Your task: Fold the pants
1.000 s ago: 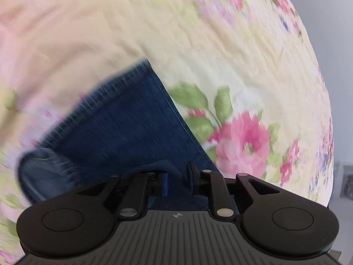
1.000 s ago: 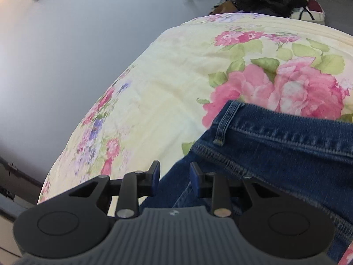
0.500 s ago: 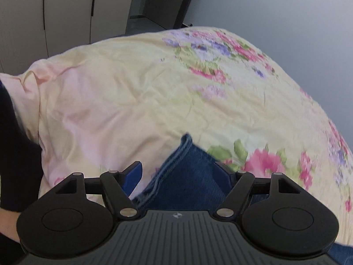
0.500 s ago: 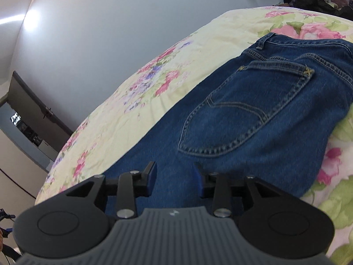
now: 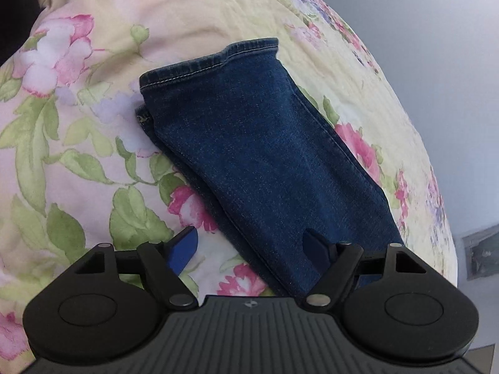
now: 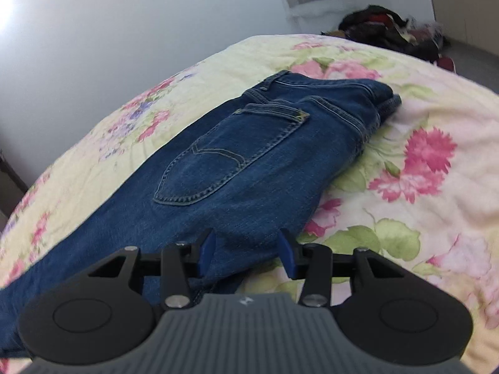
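Left gripper (image 5: 251, 244): I read its fingers (image 5: 184, 246) as spread wide, holding nothing. One blue pad sits over the floral bedspread (image 5: 78, 143); the other sits over the denim. Ahead of the fingers, the pants (image 5: 259, 155) run away from me as stacked leg ends, with the hem at the far end and a second hem edge peeking out beside it, toward the pad over the bedspread. The denim lies flat on the bed.

Right gripper (image 6: 246, 249): fingers (image 6: 208, 247) are parted moderately, with denim between and under them; I cannot tell whether they touch the cloth, and they are not closed on it. Just past the fingers the pants (image 6: 249, 162) stretch forward, back pocket (image 6: 230, 159) facing up, waistband and belt loop at the far end. The leg trails off to the side of the pad over the denim and out of view. Beyond the bed I see a pale wall (image 6: 124, 31) and, far off, a dark clothes pile (image 6: 389, 28) on the floor.
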`<state>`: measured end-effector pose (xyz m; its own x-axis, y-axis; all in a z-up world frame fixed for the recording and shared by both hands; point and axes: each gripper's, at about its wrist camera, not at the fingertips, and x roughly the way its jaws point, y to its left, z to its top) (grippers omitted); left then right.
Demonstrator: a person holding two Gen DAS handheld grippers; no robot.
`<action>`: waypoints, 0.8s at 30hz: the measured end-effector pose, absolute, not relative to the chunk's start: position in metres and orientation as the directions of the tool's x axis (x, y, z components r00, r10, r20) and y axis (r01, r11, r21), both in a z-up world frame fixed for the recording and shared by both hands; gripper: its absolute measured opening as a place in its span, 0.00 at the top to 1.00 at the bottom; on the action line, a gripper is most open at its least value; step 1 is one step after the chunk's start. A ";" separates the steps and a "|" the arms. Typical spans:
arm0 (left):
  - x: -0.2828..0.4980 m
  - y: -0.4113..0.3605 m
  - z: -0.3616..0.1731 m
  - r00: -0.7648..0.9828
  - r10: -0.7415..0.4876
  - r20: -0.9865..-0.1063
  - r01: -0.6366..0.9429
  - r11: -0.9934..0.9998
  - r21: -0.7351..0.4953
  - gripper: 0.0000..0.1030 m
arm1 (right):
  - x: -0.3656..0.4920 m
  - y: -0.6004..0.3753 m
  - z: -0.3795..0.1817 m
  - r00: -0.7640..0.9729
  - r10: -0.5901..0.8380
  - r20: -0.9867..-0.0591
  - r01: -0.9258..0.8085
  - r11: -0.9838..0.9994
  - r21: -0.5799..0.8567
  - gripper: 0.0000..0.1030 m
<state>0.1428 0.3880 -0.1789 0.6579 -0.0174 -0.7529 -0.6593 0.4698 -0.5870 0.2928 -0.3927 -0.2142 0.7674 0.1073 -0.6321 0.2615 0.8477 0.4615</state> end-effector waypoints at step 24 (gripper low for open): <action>0.113 0.413 -0.196 0.849 0.054 -0.525 -0.524 0.201 -0.827 0.95 | 0.293 -0.492 -0.271 0.846 0.108 -0.523 0.473 0.303 0.827 0.53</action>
<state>0.1132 0.4127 -0.1959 0.8493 0.0544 -0.5251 -0.5245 0.2010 -0.8274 0.2927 -0.4918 -0.2711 0.8455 0.1083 -0.5228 0.4728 0.3031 0.8274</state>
